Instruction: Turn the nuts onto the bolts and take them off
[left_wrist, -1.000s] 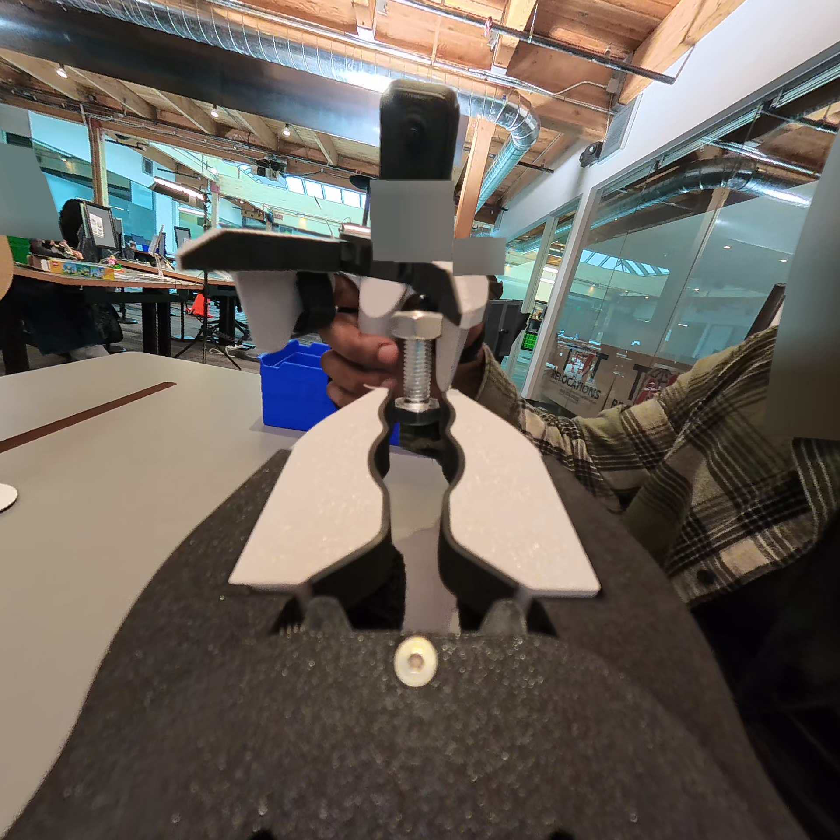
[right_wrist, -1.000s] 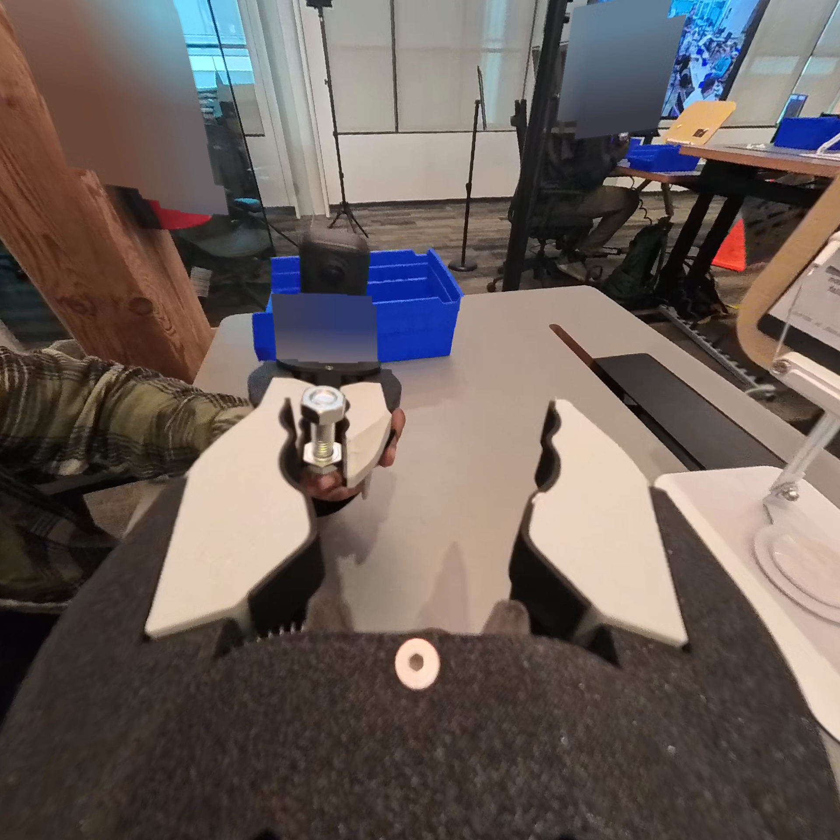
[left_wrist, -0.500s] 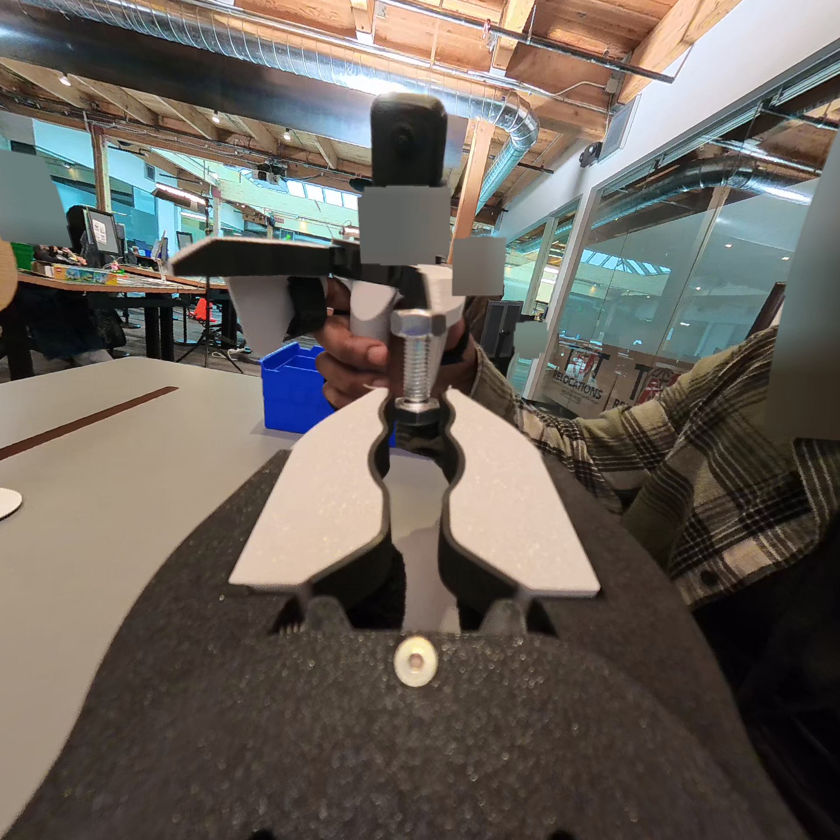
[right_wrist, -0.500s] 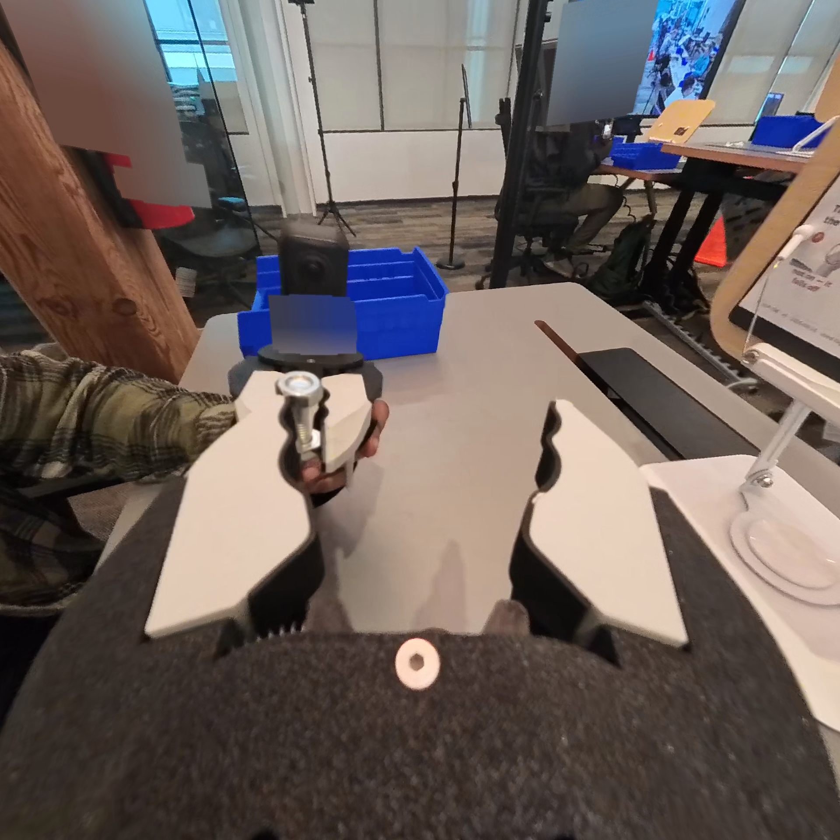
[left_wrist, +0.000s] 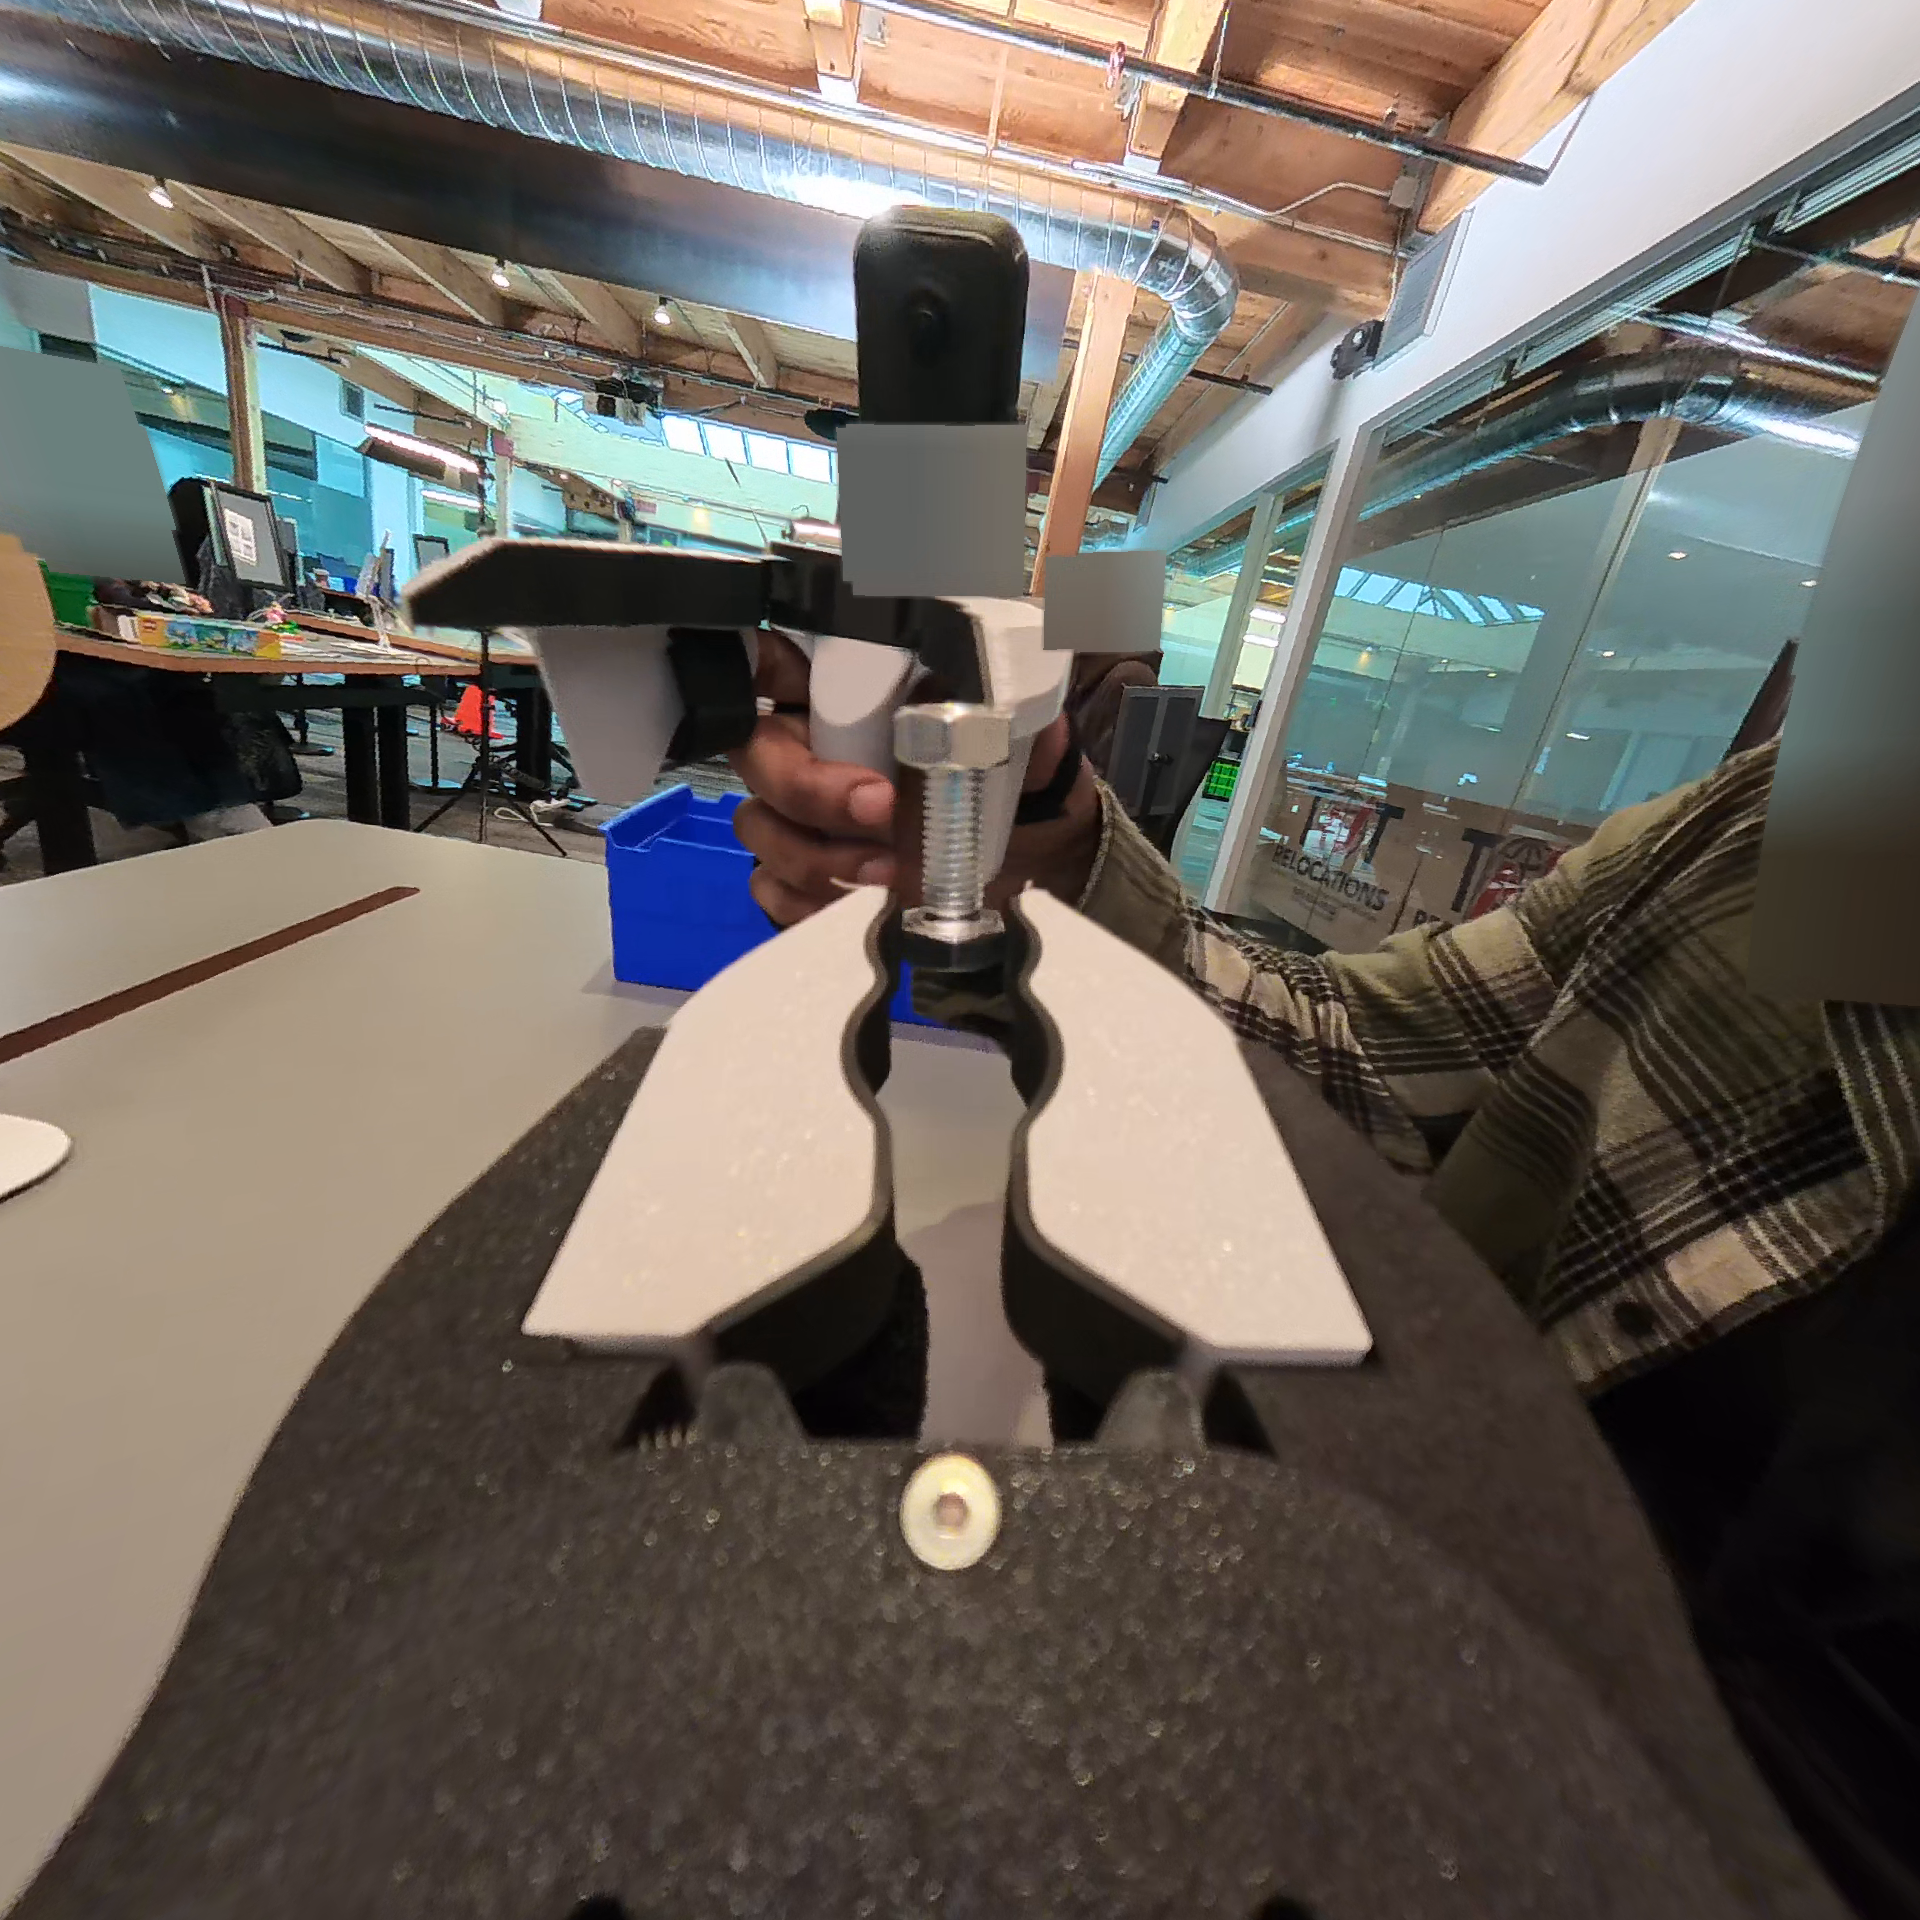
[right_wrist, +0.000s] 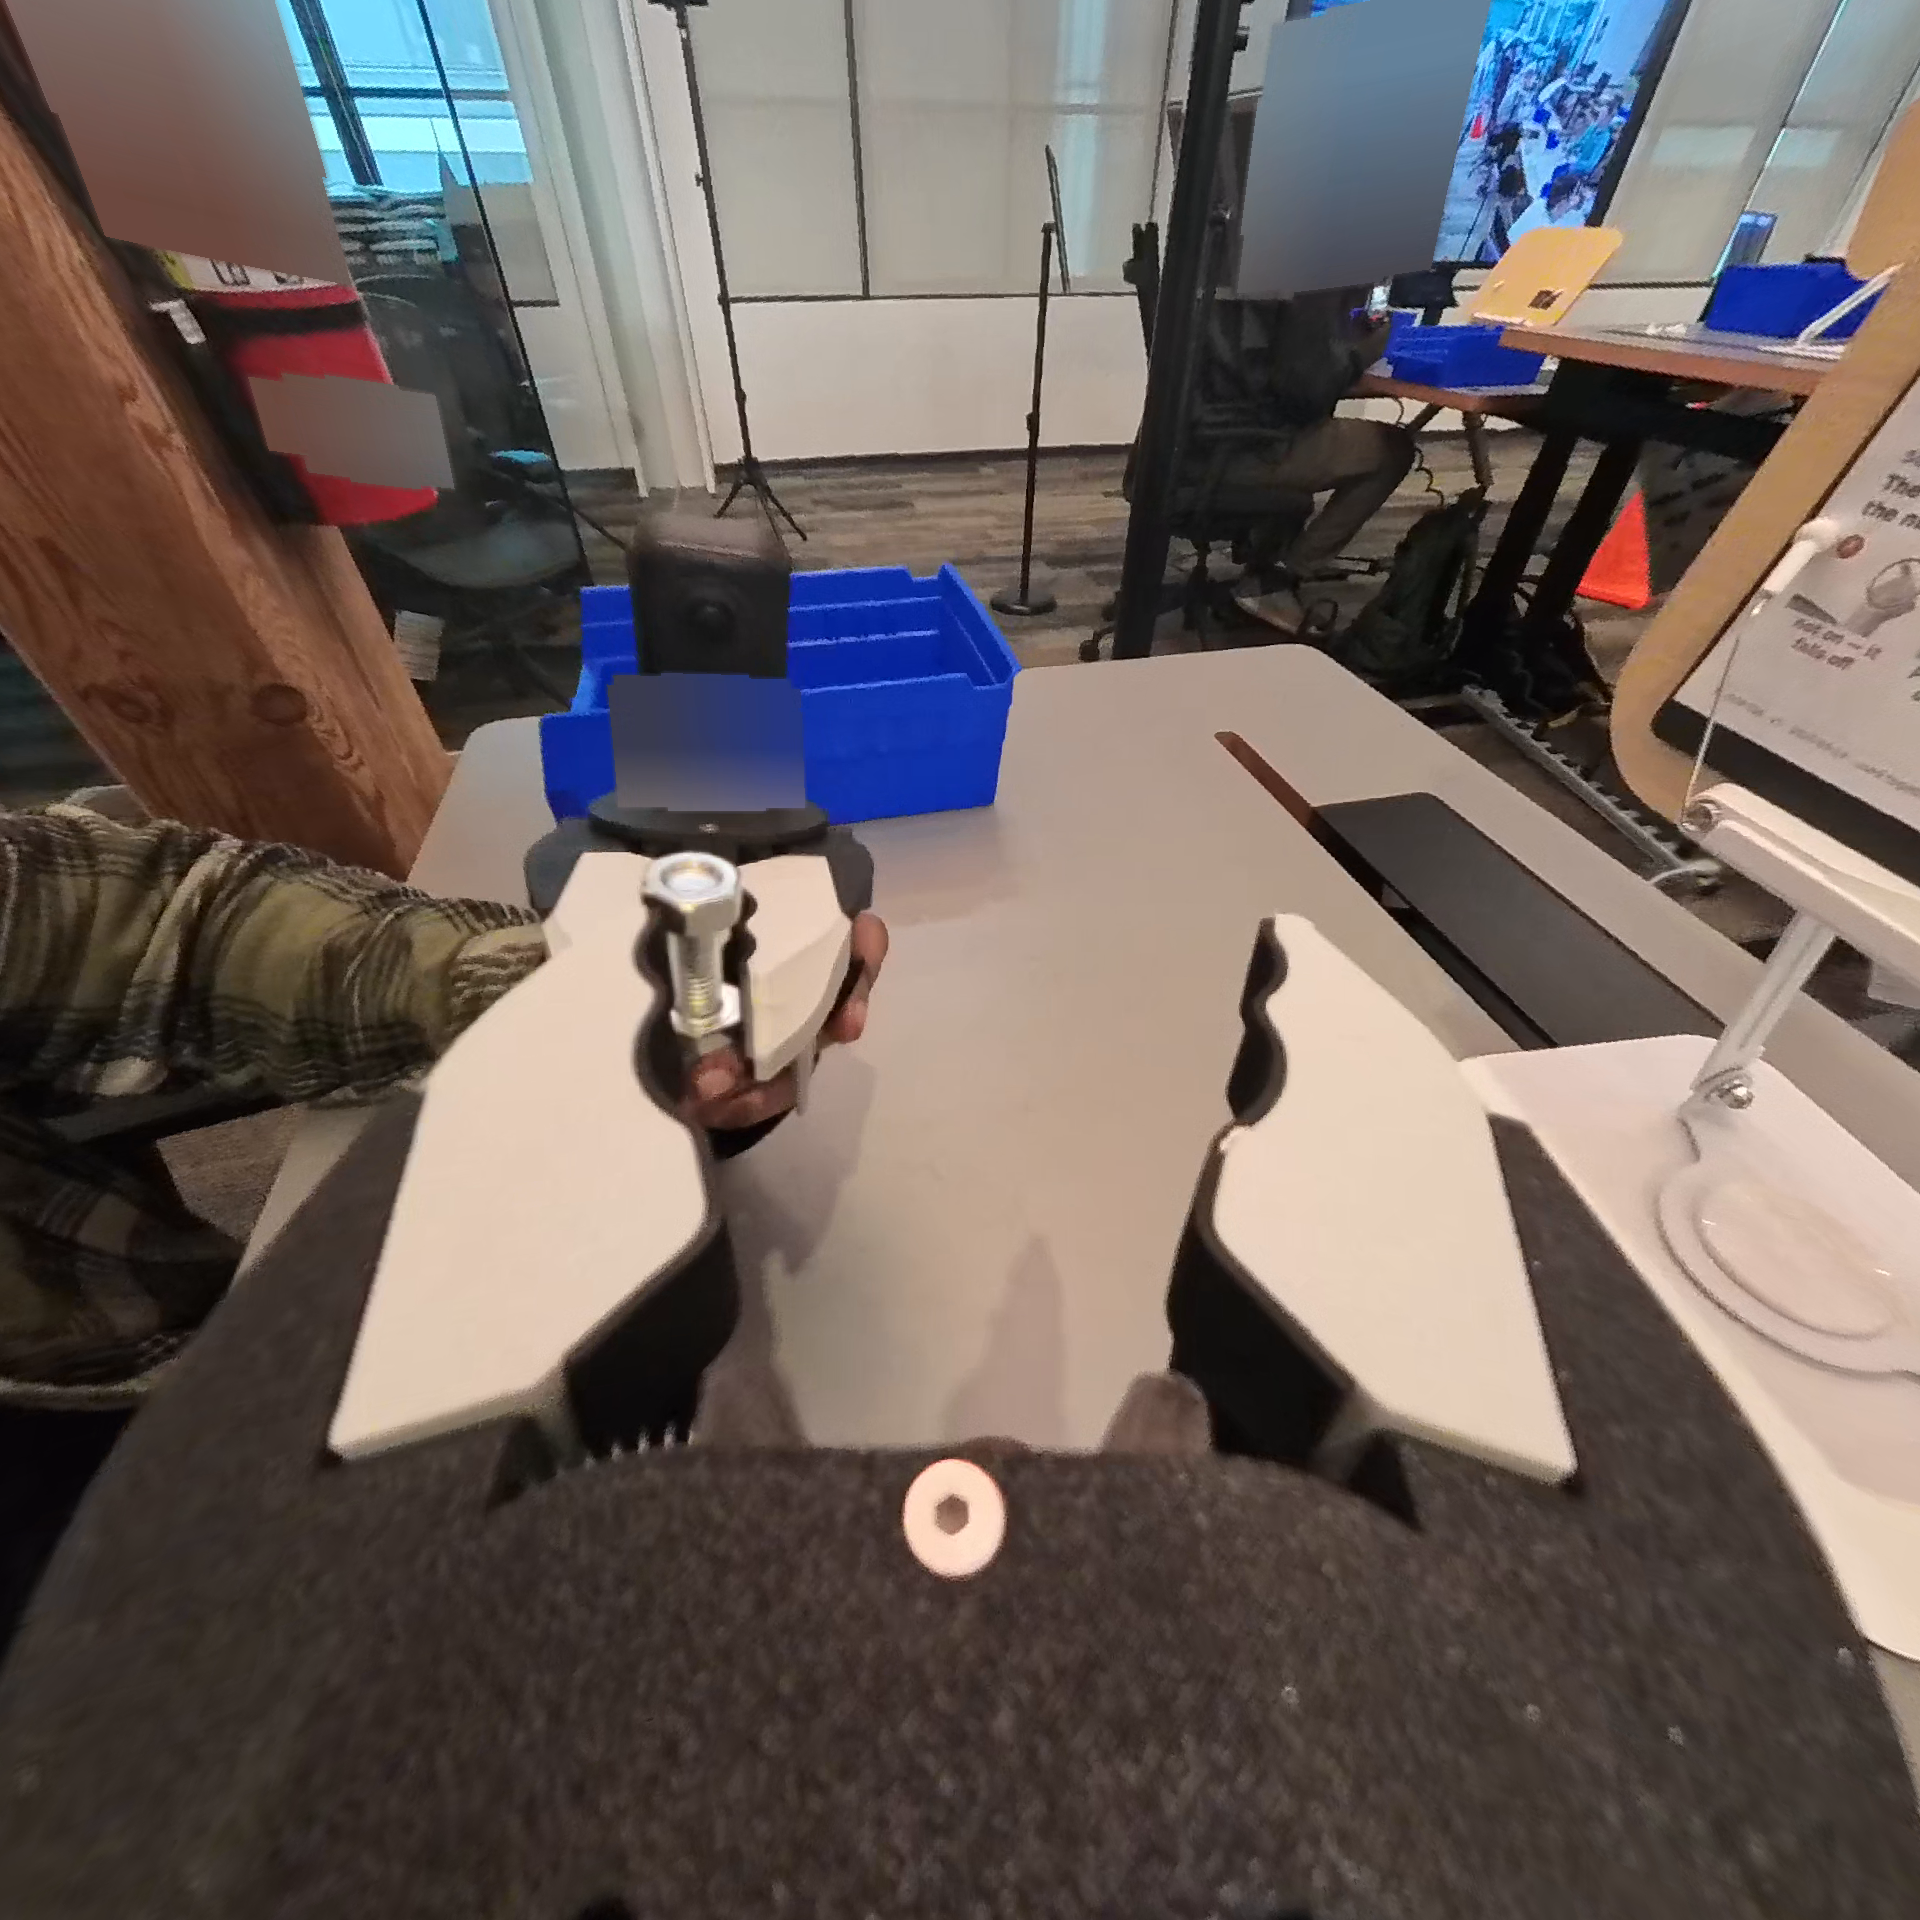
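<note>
Left gripper (left_wrist: 951, 940) clamped on the nut (left_wrist: 952, 925) at the lower end of the bolt (left_wrist: 952, 805); bolt upright, hex head on top, held clear above the grey table (left_wrist: 260, 1091). Grip and bolt pose same as half a second back.

Right gripper (right_wrist: 977, 1029) spread wide, holding nothing. Closer to the bolt than a second ago: in the left wrist view its near finger (left_wrist: 1023, 675) sits right behind the bolt head, touching or not, cannot tell. In the right wrist view, bolt (right_wrist: 698, 956) and left gripper (right_wrist: 694, 1023) larger and lower in frame than before, partly overlapped by the right gripper's own left finger (right_wrist: 540, 1195).

Nut mostly sunk between the left fingertips, only its top rim visible. Hand (left_wrist: 821, 821) behind the bolt partly covered. Blue bin (right_wrist: 894, 717) at table's far edge, contents not visible. Plaid sleeve (left_wrist: 1558, 1091) cut off at frame edge.
</note>
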